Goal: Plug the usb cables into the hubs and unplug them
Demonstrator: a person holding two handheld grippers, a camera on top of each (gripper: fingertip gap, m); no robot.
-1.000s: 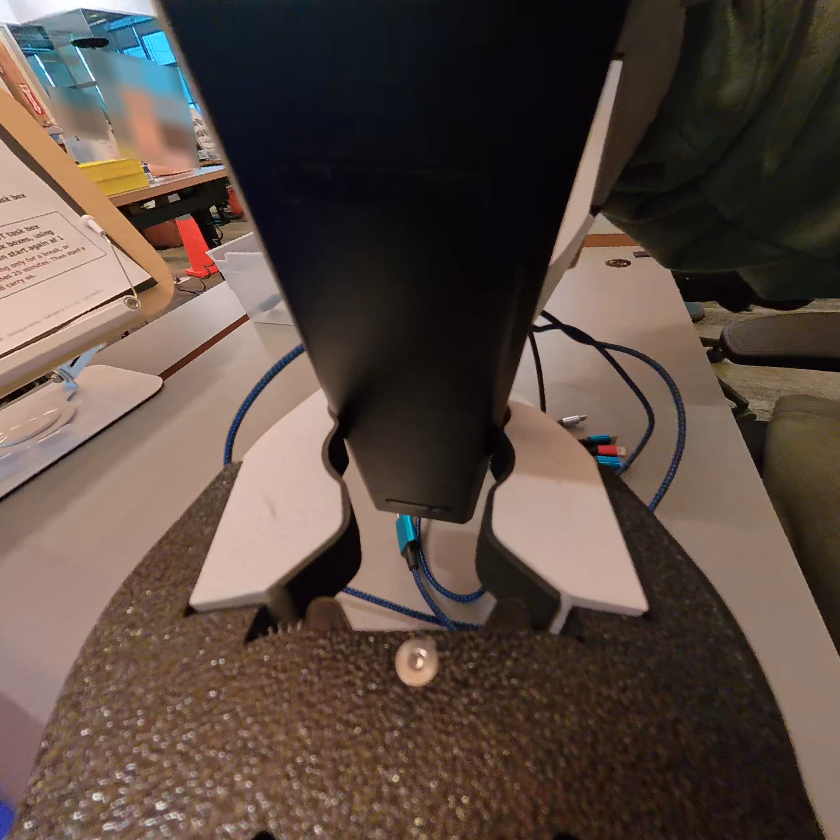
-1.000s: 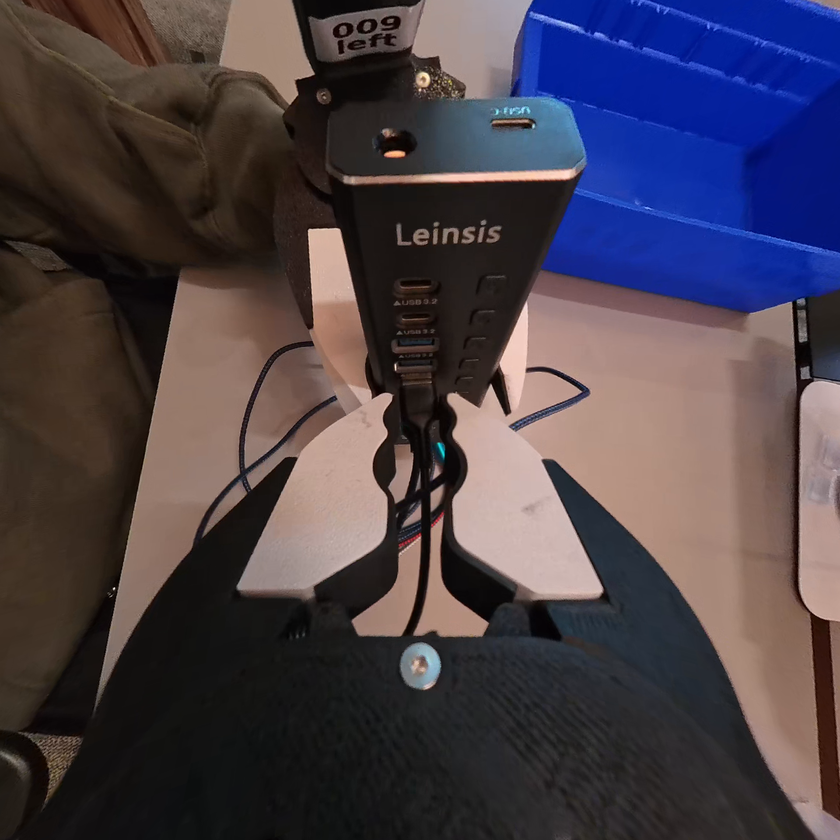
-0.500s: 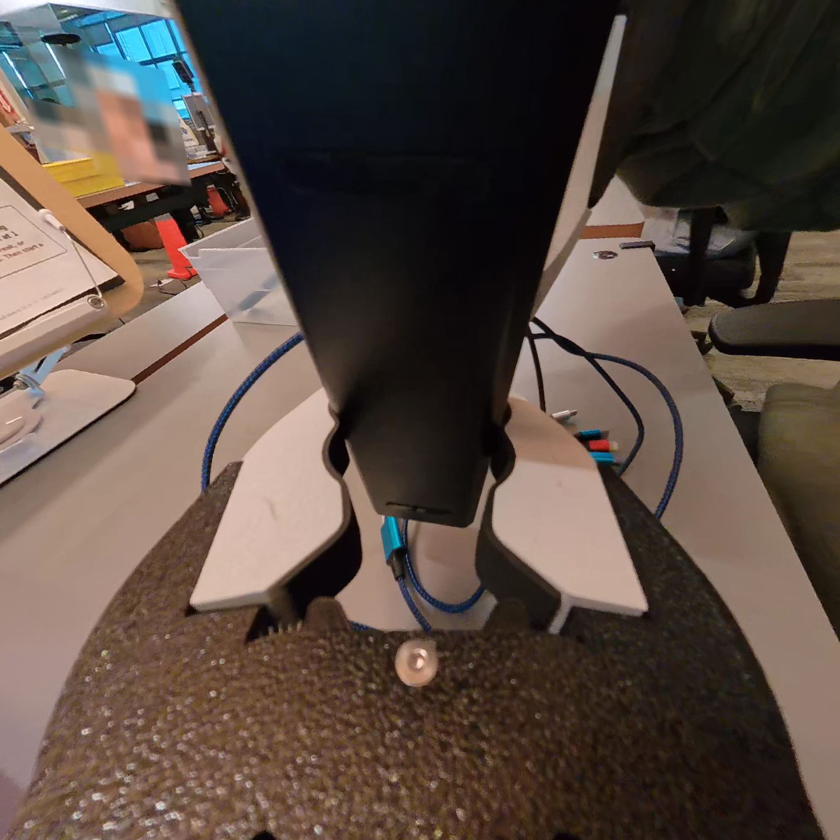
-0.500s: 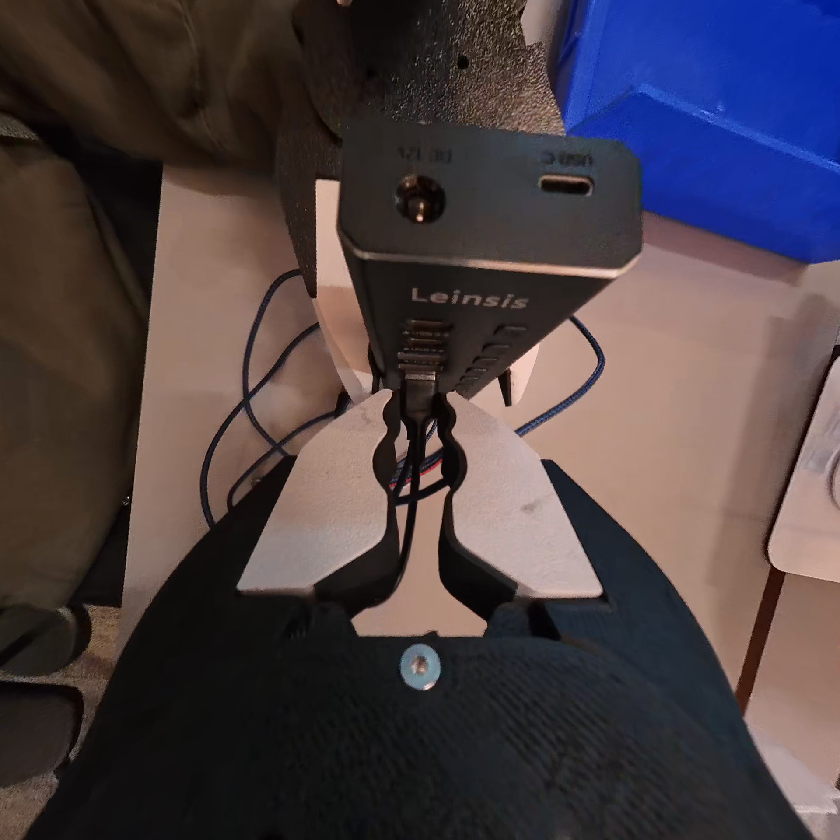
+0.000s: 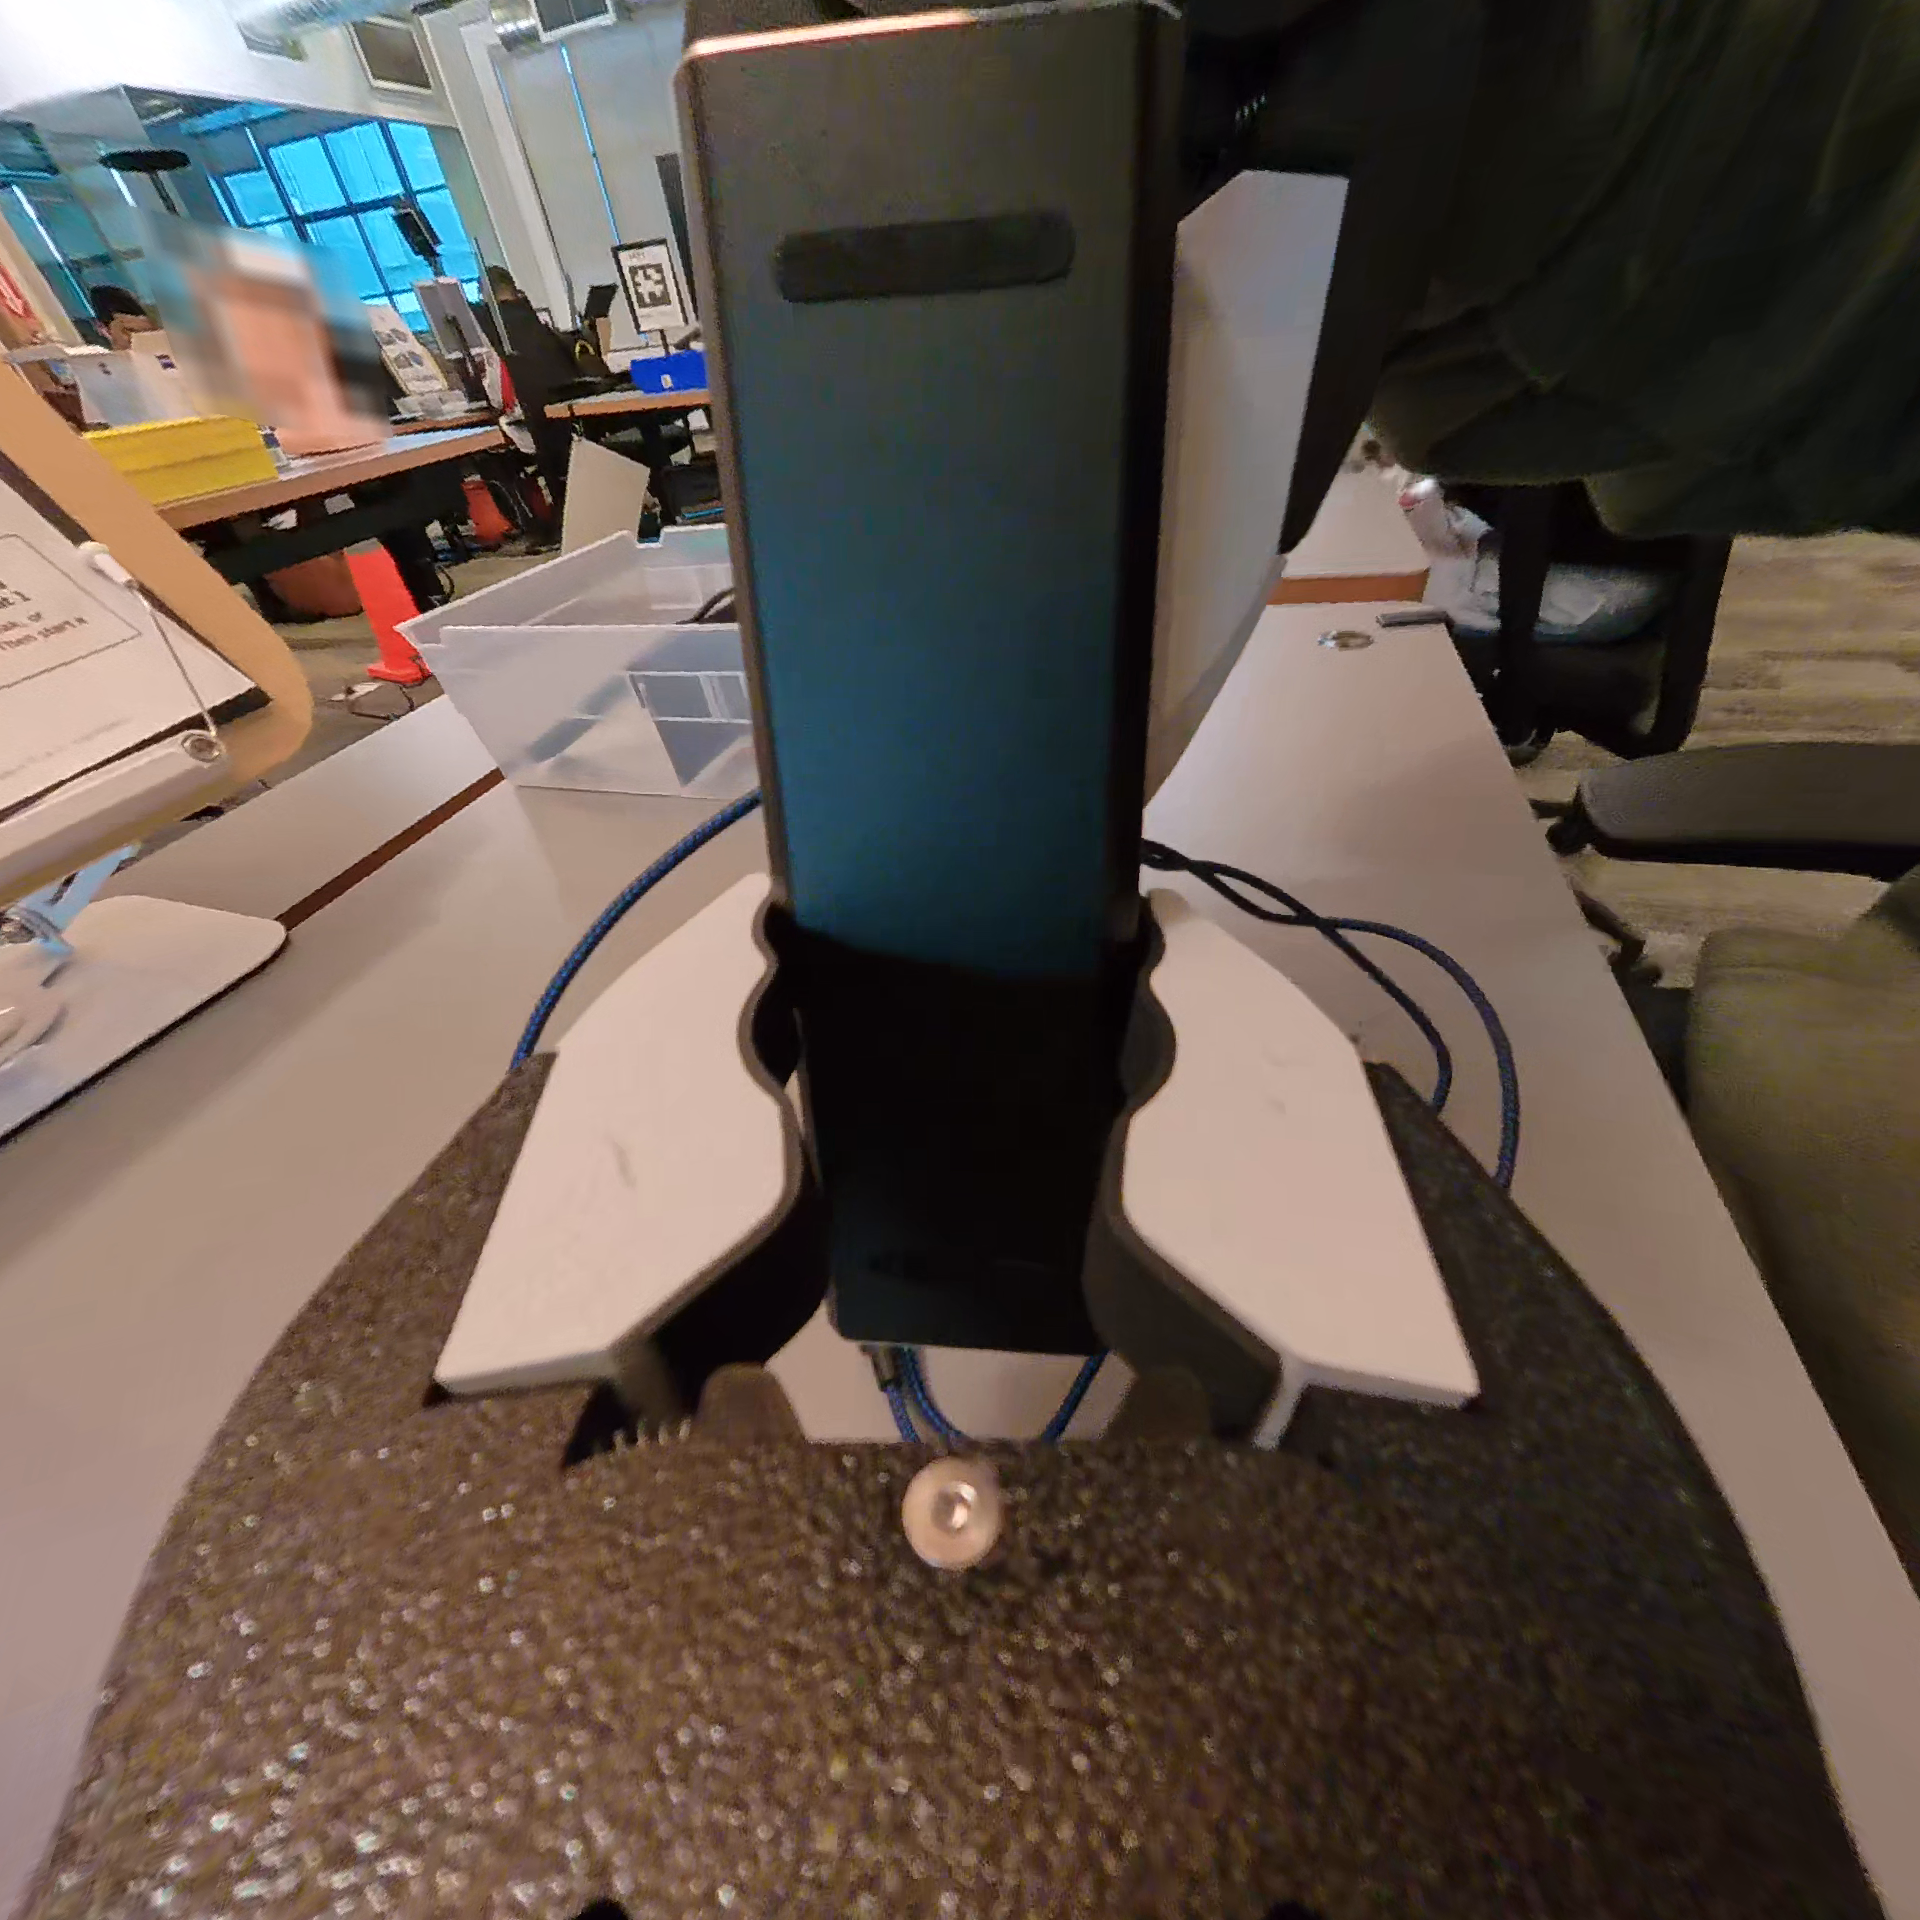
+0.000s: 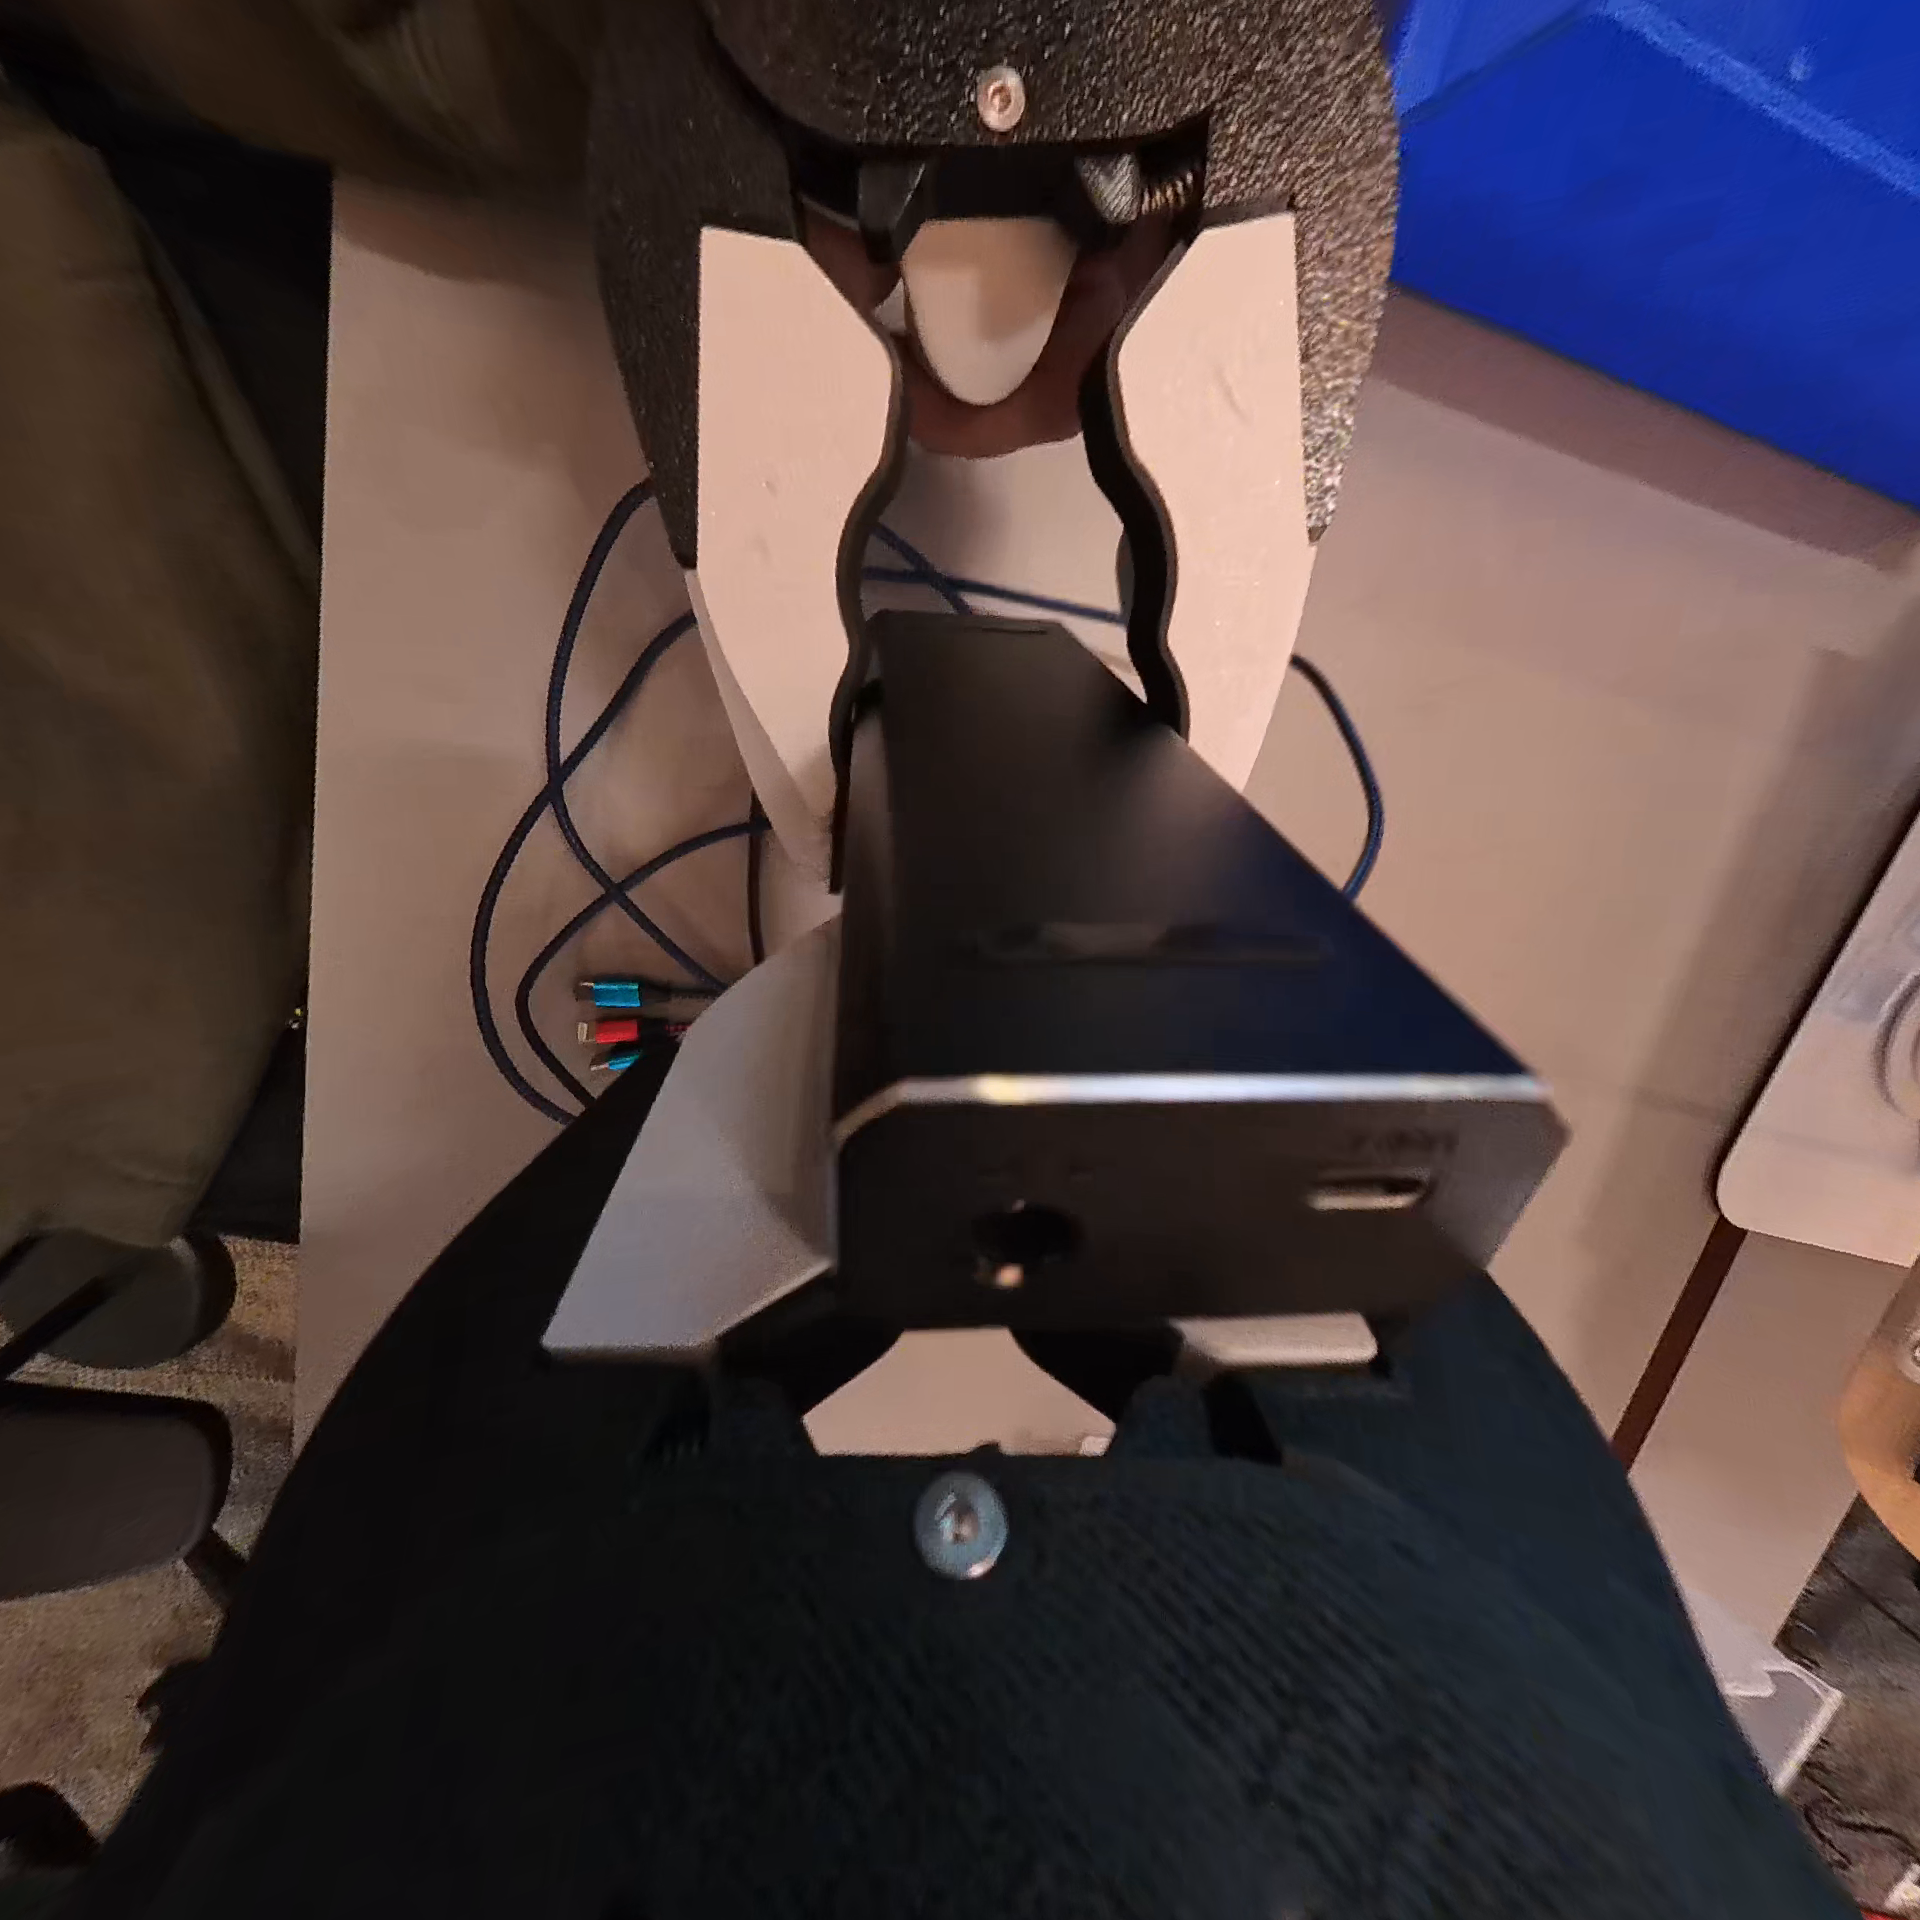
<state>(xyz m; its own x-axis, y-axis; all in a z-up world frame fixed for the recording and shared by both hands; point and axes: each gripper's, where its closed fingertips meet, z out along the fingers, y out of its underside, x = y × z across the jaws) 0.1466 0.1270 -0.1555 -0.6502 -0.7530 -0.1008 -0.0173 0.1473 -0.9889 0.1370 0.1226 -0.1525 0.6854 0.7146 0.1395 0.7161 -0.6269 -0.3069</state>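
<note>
A black USB hub (image 5: 935, 571) stands up between the fingers of my left gripper (image 5: 956, 914), which is shut on its lower end; its plain back faces this camera. In the right wrist view the hub (image 6: 1143, 935) lies over my right gripper (image 6: 966, 935), end face toward the camera, with the left gripper (image 6: 1008, 748) clamping its far end. One right finger (image 6: 707, 1195) shows; the tips and the black USB plug are hidden under the hub. The finger bases stand as close as before. A blue braided cable (image 6: 561, 748) loops on the table below.
Loose teal and red connectors (image 6: 613, 1029) lie at the table's left edge. A blue bin (image 6: 1662, 260) is behind, and a clear plastic bin (image 5: 582, 675) and a document stand (image 5: 104, 675) are to the left. A chair (image 5: 1766, 810) and a person's green sleeve (image 5: 1662, 260) are at the right. Less than 4 cm separates the two grippers' tips.
The hub has swung over the right gripper: its port face is gone from the right view, and its end face and back now show. In the left view it stands more upright.
</note>
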